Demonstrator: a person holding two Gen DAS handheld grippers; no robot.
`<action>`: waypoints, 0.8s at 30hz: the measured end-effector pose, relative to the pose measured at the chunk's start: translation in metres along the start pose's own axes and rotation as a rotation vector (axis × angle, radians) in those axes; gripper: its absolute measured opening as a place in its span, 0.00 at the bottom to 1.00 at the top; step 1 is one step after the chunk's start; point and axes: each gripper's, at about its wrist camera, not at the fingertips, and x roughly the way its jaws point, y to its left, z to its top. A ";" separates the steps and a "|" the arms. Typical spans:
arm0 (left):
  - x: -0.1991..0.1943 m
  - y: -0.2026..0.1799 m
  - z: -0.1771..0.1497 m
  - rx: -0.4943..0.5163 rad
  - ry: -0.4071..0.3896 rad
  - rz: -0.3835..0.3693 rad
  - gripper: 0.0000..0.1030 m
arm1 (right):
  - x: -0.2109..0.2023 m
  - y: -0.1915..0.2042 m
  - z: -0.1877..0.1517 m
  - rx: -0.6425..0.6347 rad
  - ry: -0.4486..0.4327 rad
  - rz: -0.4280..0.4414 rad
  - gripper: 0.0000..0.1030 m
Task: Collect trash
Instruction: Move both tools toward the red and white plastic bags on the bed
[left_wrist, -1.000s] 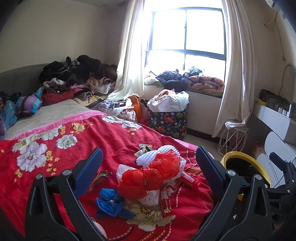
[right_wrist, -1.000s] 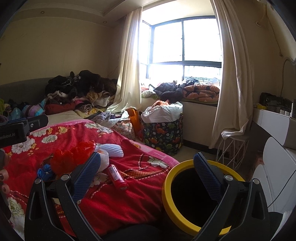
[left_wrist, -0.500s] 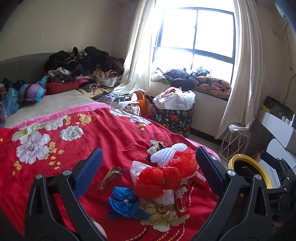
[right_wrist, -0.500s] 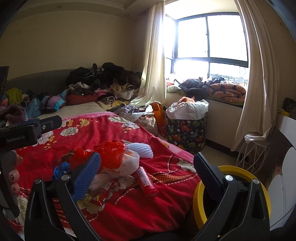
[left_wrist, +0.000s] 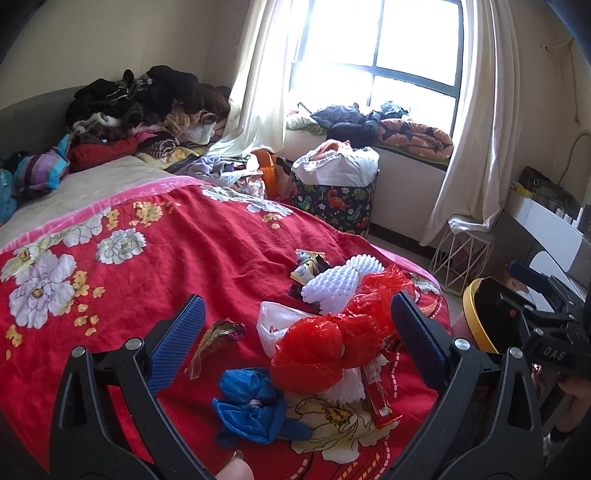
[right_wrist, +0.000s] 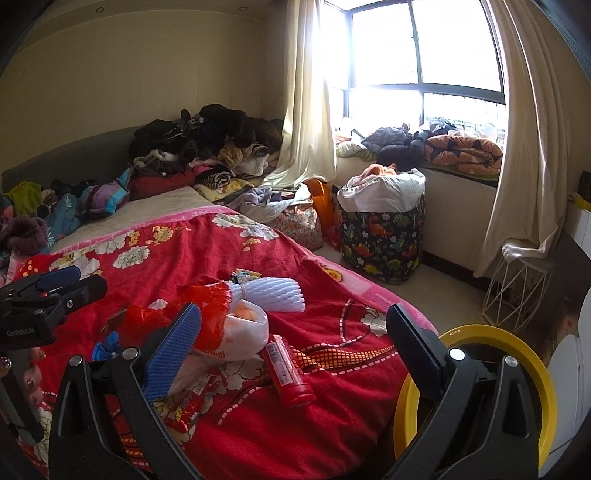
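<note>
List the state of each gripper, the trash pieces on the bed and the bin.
left gripper: open, empty
right gripper: open, empty
red plastic bag: crumpled, on bed
blue plastic bag: crumpled, on bed
white foam net: lying on bed
red tube: lying flat
yellow-rimmed bin: open, beside bed

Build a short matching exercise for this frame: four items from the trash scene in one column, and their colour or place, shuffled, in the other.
Things:
1. crumpled plastic bag
2. foam fruit net
3. trash bin
4. snack tube

Descriptions:
A. yellow rim, on the floor beside the bed
B. white, lying on the red blanket
C. blue, nearest the left gripper
D. red, lying on the blanket in front of the right gripper

Pairs: 1-C, 2-B, 3-A, 4-D
</note>
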 end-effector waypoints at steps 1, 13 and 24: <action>0.004 -0.001 -0.001 0.003 0.014 -0.005 0.89 | 0.004 -0.004 0.000 0.010 0.014 -0.002 0.94; 0.047 -0.024 -0.012 0.109 0.158 -0.026 0.89 | 0.062 -0.025 0.011 0.103 0.197 0.093 0.63; 0.061 -0.022 -0.018 0.090 0.227 -0.056 0.75 | 0.107 -0.001 0.012 0.068 0.363 0.262 0.49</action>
